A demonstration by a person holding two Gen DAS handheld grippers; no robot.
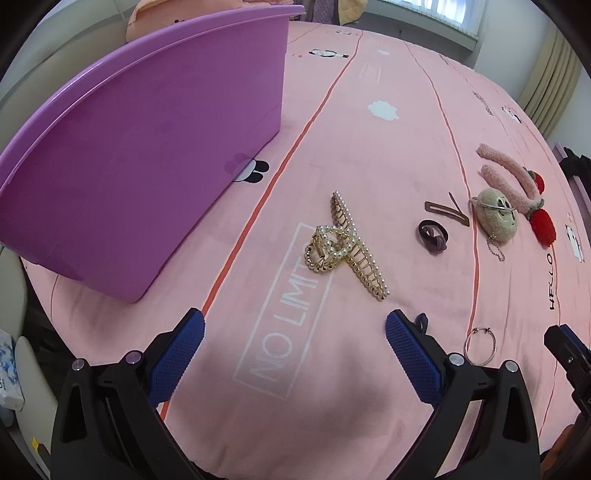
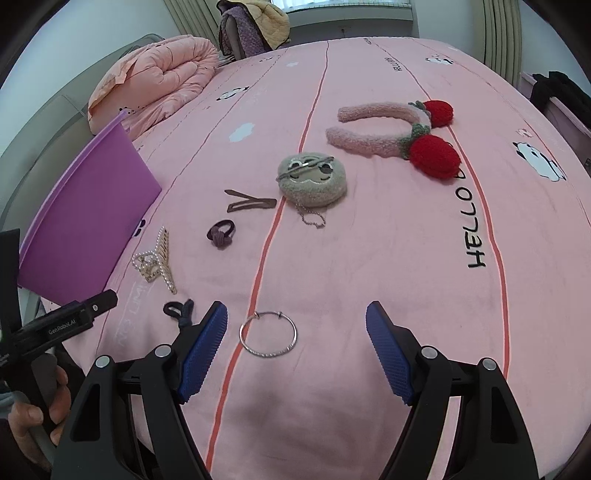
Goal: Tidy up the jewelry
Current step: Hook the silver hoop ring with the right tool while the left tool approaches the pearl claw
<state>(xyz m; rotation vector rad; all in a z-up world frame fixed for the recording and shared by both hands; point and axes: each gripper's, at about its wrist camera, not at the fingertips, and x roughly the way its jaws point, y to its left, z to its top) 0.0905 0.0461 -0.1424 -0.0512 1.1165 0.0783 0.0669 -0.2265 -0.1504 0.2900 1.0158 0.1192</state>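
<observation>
Jewelry lies on a pink bedsheet (image 1: 369, 155). My left gripper (image 1: 295, 328) is open and empty, just short of a gold pearl hair claw (image 1: 343, 243). My right gripper (image 2: 297, 325) is open and empty, with a silver bangle (image 2: 267, 334) lying just inside its left finger. Farther off lie a purple hair tie (image 2: 221, 233), brown snap clips (image 2: 249, 202), a beige plush face pouch (image 2: 312, 179) with a chain, and a pink fuzzy headband (image 2: 388, 125) with red strawberries. A dark hair tie (image 2: 180, 311) lies left of the bangle. A purple plastic box (image 1: 140, 155) stands left.
A folded peach quilt (image 2: 155, 81) lies at the far left of the bed. A chair with draped clothes (image 2: 255, 26) stands beyond the bed. The left gripper's body (image 2: 55, 325) and the hand holding it show at the right wrist view's left edge.
</observation>
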